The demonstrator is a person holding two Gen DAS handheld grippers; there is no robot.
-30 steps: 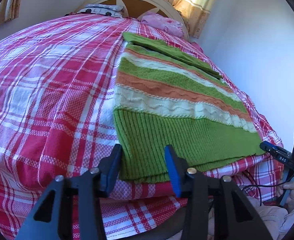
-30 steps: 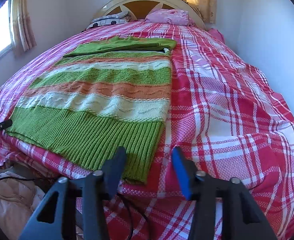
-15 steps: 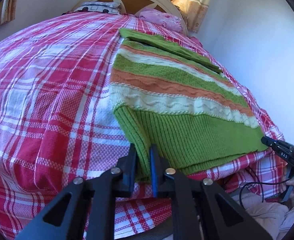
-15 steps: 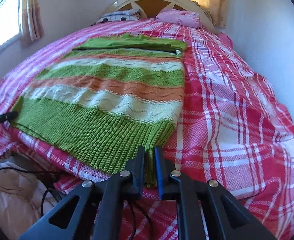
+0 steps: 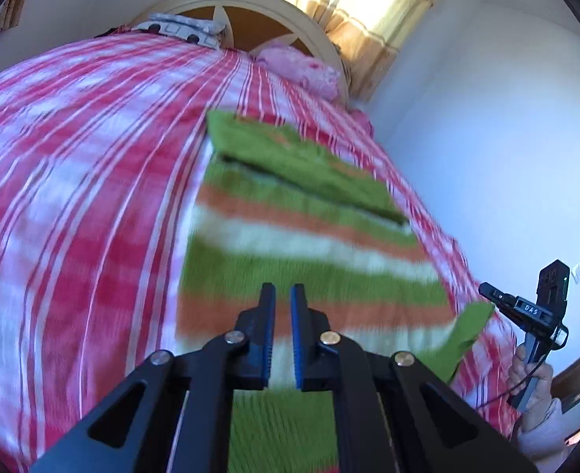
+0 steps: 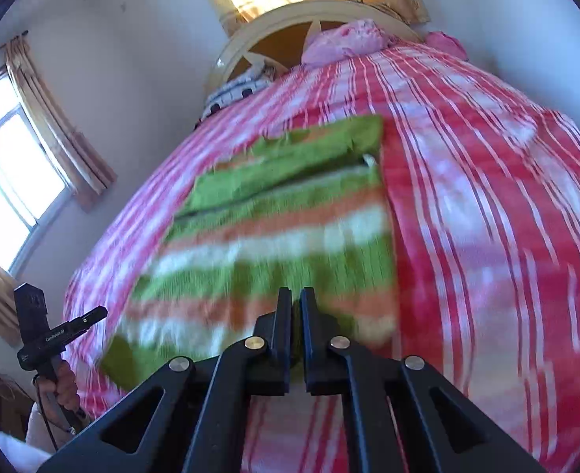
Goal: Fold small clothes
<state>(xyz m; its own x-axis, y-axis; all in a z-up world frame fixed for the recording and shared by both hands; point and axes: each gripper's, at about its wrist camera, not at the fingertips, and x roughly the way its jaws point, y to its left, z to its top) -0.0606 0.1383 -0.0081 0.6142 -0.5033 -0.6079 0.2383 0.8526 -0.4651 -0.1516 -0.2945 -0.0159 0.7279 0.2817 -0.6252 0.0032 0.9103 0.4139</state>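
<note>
A striped knit sweater [image 5: 309,236] in green, orange and cream lies on the red plaid bedspread [image 5: 73,197], its sleeves folded across the top. My left gripper [image 5: 282,295] is shut on the green ribbed hem at its left corner, and the fabric hangs below the fingers. In the right wrist view the same sweater [image 6: 290,236] shows, with my right gripper [image 6: 296,295] shut on the hem's right corner. Both corners are lifted off the bed. Each view catches the other gripper at its edge, held by a hand: the right one [image 5: 526,311] and the left one [image 6: 53,335]. The picture is motion-blurred.
A cream round headboard [image 5: 250,4] stands at the far end with a pink pillow [image 5: 298,67] and a spotted pillow [image 5: 179,29]. A white wall [image 5: 487,138] runs close along the bed's right side. A curtained window [image 6: 10,181] is on the left wall.
Both grippers went from open at the hem corners to shut on them. They then rose and moved toward the headboard, lifting the green hem off the bedspread.
</note>
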